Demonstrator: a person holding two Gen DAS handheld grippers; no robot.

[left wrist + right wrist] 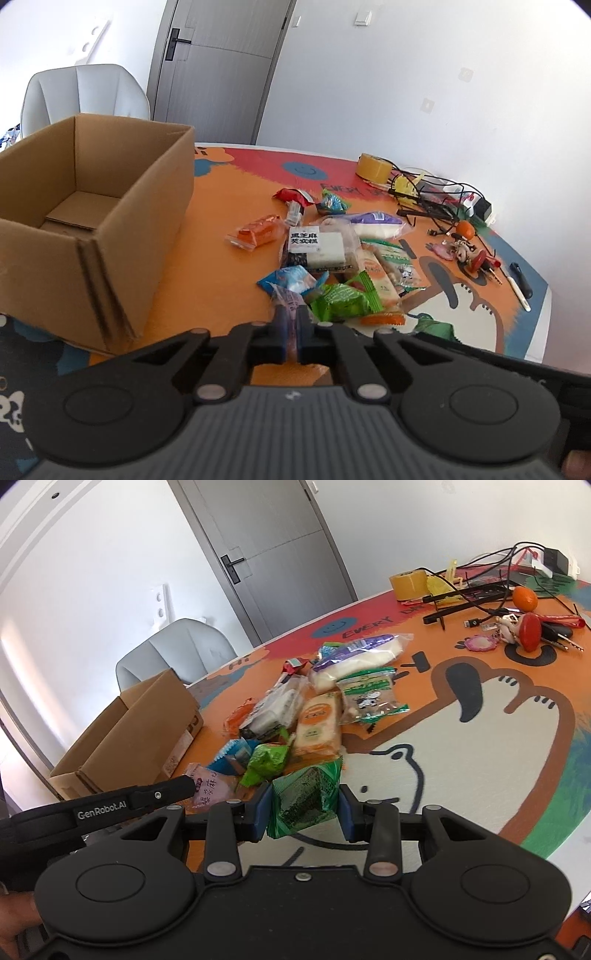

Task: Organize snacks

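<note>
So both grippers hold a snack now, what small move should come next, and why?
Probably carry the left gripper, shut on the pink snack packet, over the open cardboard box and release. The box sits on the left gripper's side, while the right gripper grips the green triangular packet farther away.

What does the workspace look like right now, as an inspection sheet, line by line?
Surface: table with cartoon-print cover.
Job's things: open cardboard box, looks empty; snack packets piled beside it.
Clutter: tape roll, orange, keys with charms.
Grippers: left gripper shut on a pink packet; right gripper shut on a green packet.
Cables: black tangle at far edge.
Surroundings: grey door, white chair.
</note>
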